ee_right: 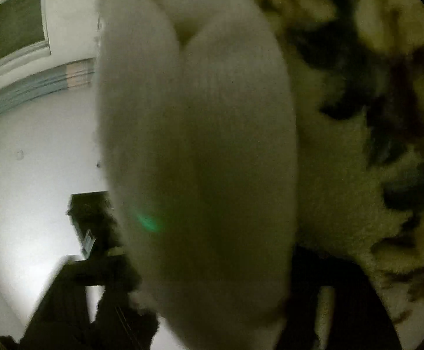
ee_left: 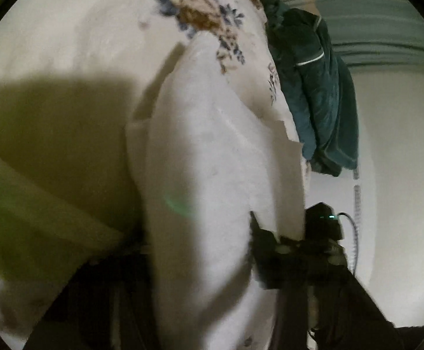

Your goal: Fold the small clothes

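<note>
white cloth (ee_right: 194, 157) filling the right wrist view, blurring | right gripper fingers hiding behind it | floral blanket (ee_right: 372, 116) smearing at right | left wrist view: cloth (ee_left: 212, 175) covering left gripper jaws, state unreadable

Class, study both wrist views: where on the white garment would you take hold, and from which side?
Grip the white garment along its near long edge, coming from the lower end beside the left gripper. It lies as a long folded strip on the floral blanket, so that edge looks easiest to pinch. Blur hides finer detail.

Bedspread (ee_left: 66, 43): cream plush with blue-brown flowers — spread under me.
Blanket (ee_left: 314, 87): dark teal, bunched at its edge.
Wall (ee_left: 401, 145): white — beyond.
</note>
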Motion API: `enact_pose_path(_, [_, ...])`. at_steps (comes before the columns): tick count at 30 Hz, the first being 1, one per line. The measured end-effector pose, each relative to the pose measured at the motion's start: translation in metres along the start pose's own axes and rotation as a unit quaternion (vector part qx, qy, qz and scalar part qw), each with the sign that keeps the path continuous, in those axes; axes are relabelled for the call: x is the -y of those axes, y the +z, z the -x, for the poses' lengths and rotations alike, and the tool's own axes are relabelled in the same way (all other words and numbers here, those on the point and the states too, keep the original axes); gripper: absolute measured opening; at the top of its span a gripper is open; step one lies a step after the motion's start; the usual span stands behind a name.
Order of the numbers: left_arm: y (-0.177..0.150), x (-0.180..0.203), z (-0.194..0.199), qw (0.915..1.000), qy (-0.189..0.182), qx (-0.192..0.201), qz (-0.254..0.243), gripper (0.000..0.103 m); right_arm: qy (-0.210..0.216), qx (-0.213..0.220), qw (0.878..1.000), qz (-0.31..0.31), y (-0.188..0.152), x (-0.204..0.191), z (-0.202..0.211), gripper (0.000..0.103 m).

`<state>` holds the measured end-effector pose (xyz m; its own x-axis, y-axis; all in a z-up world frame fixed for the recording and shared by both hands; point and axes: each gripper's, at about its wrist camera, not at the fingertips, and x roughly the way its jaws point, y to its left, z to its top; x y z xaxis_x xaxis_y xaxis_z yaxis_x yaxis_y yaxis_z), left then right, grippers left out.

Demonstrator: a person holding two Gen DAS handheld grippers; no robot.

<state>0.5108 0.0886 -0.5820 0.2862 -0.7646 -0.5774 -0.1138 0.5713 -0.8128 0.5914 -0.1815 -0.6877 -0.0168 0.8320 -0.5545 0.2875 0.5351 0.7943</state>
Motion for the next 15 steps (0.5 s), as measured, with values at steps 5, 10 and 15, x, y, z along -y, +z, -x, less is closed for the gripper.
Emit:
enact_pose_path(5, [-0.014, 0.027, 0.037, 0.9996, 0.019, 0.012, -0.018, 0.024, -0.004, 0.014, 0.999, 0.029, -0.031, -0.026, 0.019, 0.048])
enact_pose_path(10, [-0.066, 0.043, 0.085, 0.9996, 0.025, 0.009, -0.009, 0.024, -0.001, -0.009, 0.999, 0.048, -0.103, -0.044, 0.033, 0.047])
enact_pose_path(15, [-0.154, 0.022, 0.107, 0.9974, 0.053, -0.028, 0.039, 0.027, -0.021, -0.042, 0.999, 0.019, -0.192, -0.009, 0.030, 0.048])
